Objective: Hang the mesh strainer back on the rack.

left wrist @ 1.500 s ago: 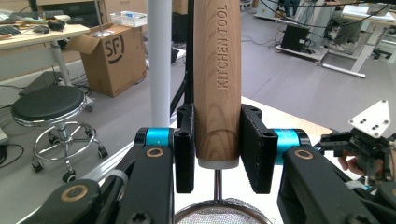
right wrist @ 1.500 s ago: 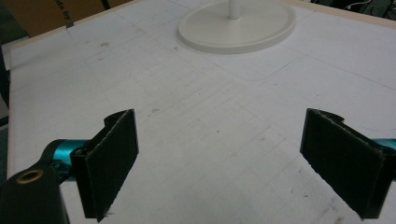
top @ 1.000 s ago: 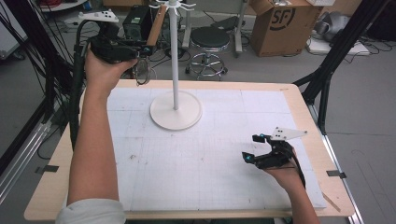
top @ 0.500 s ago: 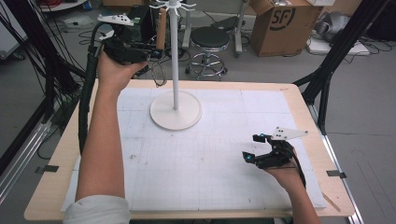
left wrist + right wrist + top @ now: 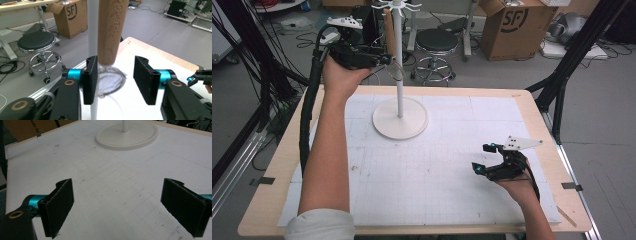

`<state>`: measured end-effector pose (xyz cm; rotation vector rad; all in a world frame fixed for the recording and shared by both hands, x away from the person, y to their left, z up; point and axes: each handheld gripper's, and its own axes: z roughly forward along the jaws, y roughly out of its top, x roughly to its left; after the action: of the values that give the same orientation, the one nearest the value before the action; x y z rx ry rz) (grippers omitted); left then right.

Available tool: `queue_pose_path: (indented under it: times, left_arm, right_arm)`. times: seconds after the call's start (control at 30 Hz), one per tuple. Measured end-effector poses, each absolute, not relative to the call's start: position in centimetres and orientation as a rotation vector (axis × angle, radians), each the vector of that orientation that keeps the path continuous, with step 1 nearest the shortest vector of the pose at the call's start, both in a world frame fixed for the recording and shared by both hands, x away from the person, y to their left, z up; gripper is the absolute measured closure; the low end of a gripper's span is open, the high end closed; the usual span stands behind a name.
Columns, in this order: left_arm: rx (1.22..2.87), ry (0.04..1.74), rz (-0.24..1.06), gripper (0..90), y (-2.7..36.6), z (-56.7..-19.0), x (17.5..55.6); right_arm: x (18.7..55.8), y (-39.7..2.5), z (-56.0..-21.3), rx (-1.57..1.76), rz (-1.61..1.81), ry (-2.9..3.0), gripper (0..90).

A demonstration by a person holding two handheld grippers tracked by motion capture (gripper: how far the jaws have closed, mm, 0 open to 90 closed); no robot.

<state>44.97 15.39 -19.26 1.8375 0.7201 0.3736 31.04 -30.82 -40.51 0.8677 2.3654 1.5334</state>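
Observation:
A white hook stand (image 5: 398, 75) rises from a round base (image 5: 400, 122) at the table's back middle. From its top hangs a strainer with a wooden handle (image 5: 388, 30) and a wire mesh bowl (image 5: 110, 82) below it. My left gripper (image 5: 384, 60) is raised beside the pole, open, its jaws spread on either side of the handle's lower end (image 5: 112, 37), which is nearer one pad (image 5: 90, 80). My right gripper (image 5: 482, 157) rests low over the white mat at the front right, open and holding nothing (image 5: 125, 205).
A gridded white mat (image 5: 437, 170) covers the wooden table (image 5: 532, 107). Behind the table are a black stool (image 5: 438, 42), a cardboard box (image 5: 509, 25) and floor cables. Black frame legs (image 5: 562, 75) stand at the right.
My left gripper has moved right, toward the stand's pole, and the strainer has swung from tilted to nearly upright beside the pole. The right gripper has stayed still.

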Motion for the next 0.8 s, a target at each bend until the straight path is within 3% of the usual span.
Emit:
queue_pose_path:
  times: [0.3, 0.8]
  left_arm:
    - [1.878, 0.719, 0.338, 38.7, 15.5, -20.1, 44.2]
    - [1.883, 0.621, 0.289, 25.0, 15.8, -21.4, 41.5]
  right_arm:
    - [31.0, -30.9, -40.5, 0.865, 1.54, 2.361, 10.7]
    - [31.0, -30.7, -40.4, 0.859, 1.538, 2.362, 10.7]
